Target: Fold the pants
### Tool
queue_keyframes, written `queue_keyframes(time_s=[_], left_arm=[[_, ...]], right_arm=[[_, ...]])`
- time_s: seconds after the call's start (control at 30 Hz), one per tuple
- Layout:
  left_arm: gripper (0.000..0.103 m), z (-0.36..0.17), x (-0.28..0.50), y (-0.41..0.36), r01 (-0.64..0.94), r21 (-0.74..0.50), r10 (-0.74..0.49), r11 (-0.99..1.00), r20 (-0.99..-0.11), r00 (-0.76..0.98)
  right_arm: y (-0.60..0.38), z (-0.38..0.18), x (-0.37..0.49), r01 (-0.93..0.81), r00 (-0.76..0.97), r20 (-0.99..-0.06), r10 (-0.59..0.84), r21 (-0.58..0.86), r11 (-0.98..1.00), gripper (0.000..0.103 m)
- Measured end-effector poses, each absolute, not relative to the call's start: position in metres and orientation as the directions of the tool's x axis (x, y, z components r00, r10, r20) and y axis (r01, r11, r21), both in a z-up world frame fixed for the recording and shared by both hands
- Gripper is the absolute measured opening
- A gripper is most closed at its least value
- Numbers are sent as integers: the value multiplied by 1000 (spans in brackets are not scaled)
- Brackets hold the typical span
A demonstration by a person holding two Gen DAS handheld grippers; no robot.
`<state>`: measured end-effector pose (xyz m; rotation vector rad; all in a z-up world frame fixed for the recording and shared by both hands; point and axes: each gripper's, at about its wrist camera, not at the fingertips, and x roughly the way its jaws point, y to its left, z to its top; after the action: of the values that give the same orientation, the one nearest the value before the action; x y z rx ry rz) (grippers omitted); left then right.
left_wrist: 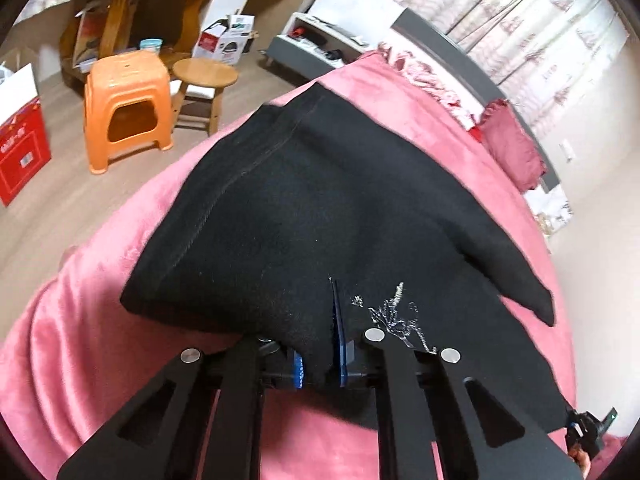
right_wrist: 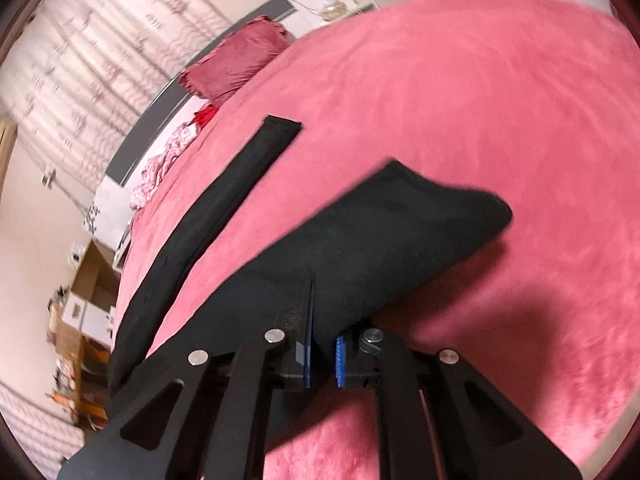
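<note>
Black pants [left_wrist: 304, 208] lie partly lifted over a pink bed cover [left_wrist: 100, 320]. My left gripper [left_wrist: 320, 364] is shut on an edge of the pants, the cloth pinched between its blue pads and raised off the bed. A silver embroidered mark [left_wrist: 394, 316] sits on the cloth beside it. My right gripper [right_wrist: 322, 356] is shut on another part of the pants [right_wrist: 392, 240], holding a folded bulk above the pink cover [right_wrist: 500, 100]. A long narrow strip of the pants [right_wrist: 224, 192] lies flat to the left. The right gripper's tip also shows in the left wrist view [left_wrist: 588, 428].
An orange plastic stool [left_wrist: 126, 108] and a round wooden stool [left_wrist: 206, 80] stand on the floor beside the bed. A red box [left_wrist: 22, 148] and a wooden desk [left_wrist: 136, 12] are behind. A red pillow [left_wrist: 512, 148] and grey headboard [left_wrist: 452, 48] lie at the bed's head.
</note>
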<state>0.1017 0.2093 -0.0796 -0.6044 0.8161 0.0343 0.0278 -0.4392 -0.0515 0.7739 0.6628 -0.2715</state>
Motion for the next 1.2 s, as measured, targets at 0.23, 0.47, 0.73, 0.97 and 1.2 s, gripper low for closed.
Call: queue_keyframes(time_s=[0.23, 0.47, 0.73, 0.97, 1.2], left_arm=[[11, -55, 67, 219, -215, -517, -250, 828, -685, 684], [10, -76, 22, 218, -225, -472, -255, 853, -751, 610], [20, -114, 28, 230, -325, -501, -264, 802, -785, 560], [58, -88, 4, 275, -522, -394, 17, 756, -786, 618], [85, -64, 4, 294, -585, -360, 189, 727, -714, 674]], right_arm=[[-450, -41, 6, 471, 759, -651, 9, 558, 683, 7], [-466, -83, -32, 526, 700, -714, 30, 543, 655, 10], [-489, -115, -41, 586, 703, -711, 29, 601, 544, 22], [-494, -80, -31, 851, 428, -818, -384, 222, 475, 69], [-424, -57, 40, 731, 503, -769, -394, 135, 669, 88]])
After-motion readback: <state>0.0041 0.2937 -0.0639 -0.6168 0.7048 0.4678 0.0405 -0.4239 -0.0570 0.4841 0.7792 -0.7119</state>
